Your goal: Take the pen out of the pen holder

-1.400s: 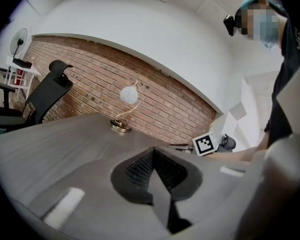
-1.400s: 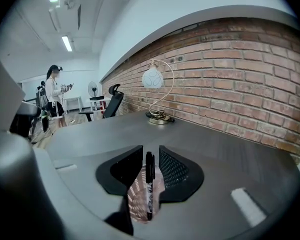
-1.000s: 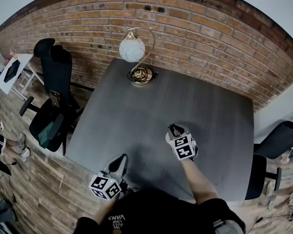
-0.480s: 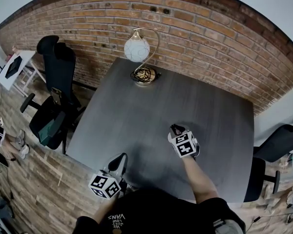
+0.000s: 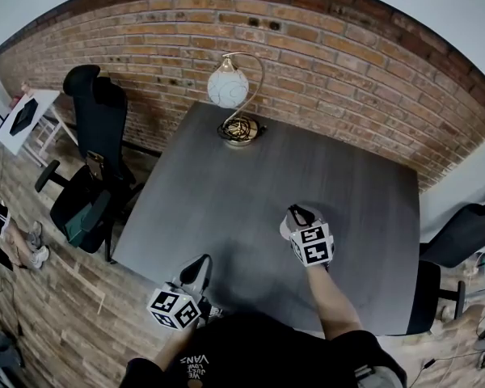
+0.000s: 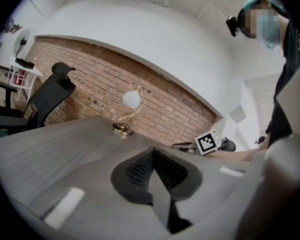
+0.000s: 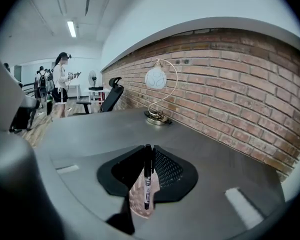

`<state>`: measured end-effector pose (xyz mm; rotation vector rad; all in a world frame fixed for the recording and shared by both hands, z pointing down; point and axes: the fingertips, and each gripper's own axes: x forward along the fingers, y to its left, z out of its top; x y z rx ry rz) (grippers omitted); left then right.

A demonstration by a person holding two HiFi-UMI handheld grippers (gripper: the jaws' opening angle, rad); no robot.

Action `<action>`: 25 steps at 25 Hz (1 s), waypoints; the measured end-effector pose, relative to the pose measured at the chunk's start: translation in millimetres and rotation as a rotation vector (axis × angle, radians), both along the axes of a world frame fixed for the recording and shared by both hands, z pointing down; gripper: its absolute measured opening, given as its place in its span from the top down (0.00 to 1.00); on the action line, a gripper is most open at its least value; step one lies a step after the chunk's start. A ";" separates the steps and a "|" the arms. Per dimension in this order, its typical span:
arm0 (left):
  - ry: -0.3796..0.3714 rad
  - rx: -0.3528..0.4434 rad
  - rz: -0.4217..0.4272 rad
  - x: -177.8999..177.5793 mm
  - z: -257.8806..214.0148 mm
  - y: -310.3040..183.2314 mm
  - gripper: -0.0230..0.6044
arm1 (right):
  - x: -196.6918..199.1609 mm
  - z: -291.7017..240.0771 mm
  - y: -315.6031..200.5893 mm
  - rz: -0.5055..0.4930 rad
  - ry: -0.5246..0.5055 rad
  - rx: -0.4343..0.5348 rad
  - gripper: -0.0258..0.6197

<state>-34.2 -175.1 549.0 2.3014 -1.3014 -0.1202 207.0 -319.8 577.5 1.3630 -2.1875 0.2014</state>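
Observation:
A black pen [image 7: 148,176] stands upright between the jaws of my right gripper [image 7: 149,153], which is shut on it. Behind and below the pen is a pale pink mesh pen holder [image 7: 138,200]; whether the pen's lower end is still inside it is unclear. In the head view the right gripper [image 5: 296,215] hangs over the right middle of the grey table [image 5: 226,184], with the pale holder [image 5: 286,228] just under it. My left gripper [image 5: 196,270] rests at the near-left table edge, shut and empty; its jaws [image 6: 152,156] meet.
A globe lamp [image 5: 229,88] on a coiled brass base [image 5: 240,128] stands at the table's far edge by the brick wall. Black office chairs sit left [image 5: 93,144] and right [image 5: 465,233] of the table. A person [image 7: 61,84] stands far off.
My right gripper has shifted slightly right and toward me with the pen; the pale holder now shows under it. The left gripper has stayed put.

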 end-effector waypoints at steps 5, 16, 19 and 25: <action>0.002 0.014 0.027 -0.9 -3.5 -2.4 0.88 | 6.1 -17.4 7.7 0.057 -0.080 0.037 0.87; 0.011 0.039 0.132 -0.6 -8.7 -13.0 0.88 | 17.4 -68.1 31.0 0.176 -0.237 0.147 0.87; 0.015 0.043 0.165 1.7 -9.6 -16.0 0.88 | 20.1 -80.6 37.4 0.203 -0.270 0.176 0.87; 0.021 0.046 0.236 7.9 -10.3 -21.8 0.88 | 27.4 -104.0 55.3 0.257 -0.333 0.232 0.87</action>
